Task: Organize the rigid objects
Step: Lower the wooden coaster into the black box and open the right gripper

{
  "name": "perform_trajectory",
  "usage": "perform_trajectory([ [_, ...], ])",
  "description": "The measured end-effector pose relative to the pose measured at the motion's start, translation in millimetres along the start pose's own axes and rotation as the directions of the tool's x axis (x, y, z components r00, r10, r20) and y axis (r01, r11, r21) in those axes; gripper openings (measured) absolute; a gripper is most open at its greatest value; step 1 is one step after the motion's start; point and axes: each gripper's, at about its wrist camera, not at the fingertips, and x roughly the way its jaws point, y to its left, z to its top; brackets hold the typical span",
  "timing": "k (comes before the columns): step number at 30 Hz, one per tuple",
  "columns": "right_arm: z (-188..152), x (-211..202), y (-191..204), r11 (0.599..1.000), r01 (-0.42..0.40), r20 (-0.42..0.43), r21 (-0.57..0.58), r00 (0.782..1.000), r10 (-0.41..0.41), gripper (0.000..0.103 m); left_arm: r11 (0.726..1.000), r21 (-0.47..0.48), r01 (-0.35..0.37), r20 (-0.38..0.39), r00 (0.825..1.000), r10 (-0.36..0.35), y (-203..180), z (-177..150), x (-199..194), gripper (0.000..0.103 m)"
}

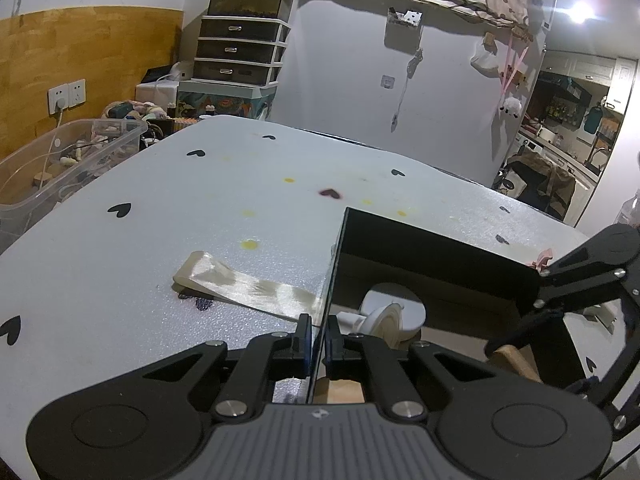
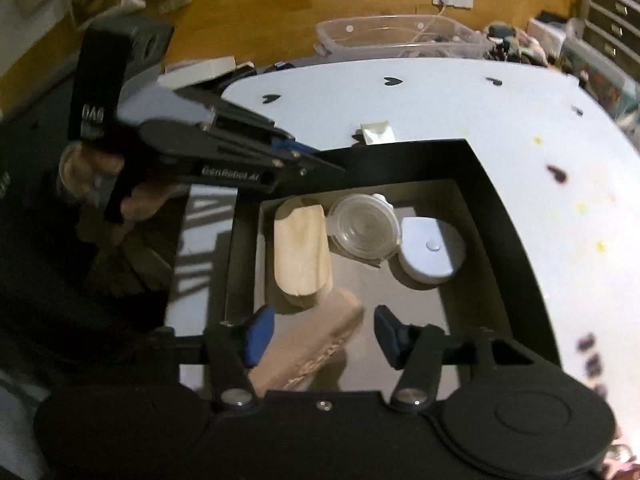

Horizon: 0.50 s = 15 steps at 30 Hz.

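1. The black box [image 2: 492, 200] fills the centre of the right wrist view, sitting on a white table cover [image 2: 460, 104] printed with small black hearts. In it, toward the upper middle of that frame, lie a pale wooden block [image 2: 301, 250], a clear round lid [image 2: 366, 230] and a white round container [image 2: 430, 250], packed side by side; I judge they are grouped there as sorted items.
2. A second, tan wooden block [image 2: 316, 344] slants at the lower centre of that view, over the box's open interior.
3. The left gripper [image 1: 318, 340], at the lower centre of its own view, has its fingers pinched together on the box's thin side wall. This looks meant to steady the box while pieces go in.
4. The right gripper [image 2: 320, 334] hovers above the box with its fingers apart. The tan block lies between them, against the blue pad on the left, while the right pad stands clear of it, so I judge it not clamped.
5. Outside the box, a cream ribbon strip [image 1: 240, 284] lies on the cover at left centre of the left wrist view, reaching to the box wall.
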Motion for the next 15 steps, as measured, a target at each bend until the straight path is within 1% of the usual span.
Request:
perform_trajectory([
  [2,0.0,-0.4,-1.3,1.000,0.001,0.020,0.021,1.000,-0.001,0.060,1.000,0.002,0.002,0.000,1.000,-0.002,0.7,-0.2,-0.1,0.006],
  [4,0.3,-4.6,-4.9,0.999,0.019,0.038,0.047,0.999,-0.021,0.060,1.000,0.001,0.005,-0.001,1.000,-0.005,1.2,0.0,0.1,0.006],
  [5,0.2,-6.0,-6.9,0.998,0.023,0.045,0.063,0.999,-0.026,0.058,1.000,0.001,0.005,0.000,1.000,-0.005,1.3,0.0,0.1,0.006],
  [7,0.2,-7.7,-10.2,0.996,0.026,0.046,0.088,0.998,-0.030,0.054,1.000,0.000,0.006,0.000,1.000,-0.006,1.6,0.0,0.1,0.006],
  [9,-1.1,-9.0,-11.3,0.995,0.016,0.045,0.098,0.999,-0.020,0.044,1.000,-0.002,0.007,0.000,1.000,-0.007,1.5,0.1,0.2,0.006],
  [11,-2.4,-9.3,-11.3,0.995,0.013,0.042,0.095,0.999,-0.017,0.039,1.000,-0.002,0.007,0.000,1.000,-0.007,1.6,0.2,0.1,0.006],
  [12,-3.4,-10.4,-10.7,0.996,0.018,0.038,0.091,0.999,-0.022,0.033,1.000,-0.002,0.007,0.000,1.000,-0.007,1.7,0.2,0.1,0.006],
  [13,-4.1,-10.7,-10.4,0.996,0.029,0.028,0.085,0.999,-0.031,0.032,1.000,-0.002,0.007,0.000,1.000,-0.007,1.7,0.2,0.1,0.006],
  [15,-6.9,-10.8,-10.8,0.994,0.079,-0.006,0.071,0.997,-0.078,0.031,1.000,-0.002,0.007,0.000,1.000,-0.007,1.5,0.2,0.2,0.006],
])
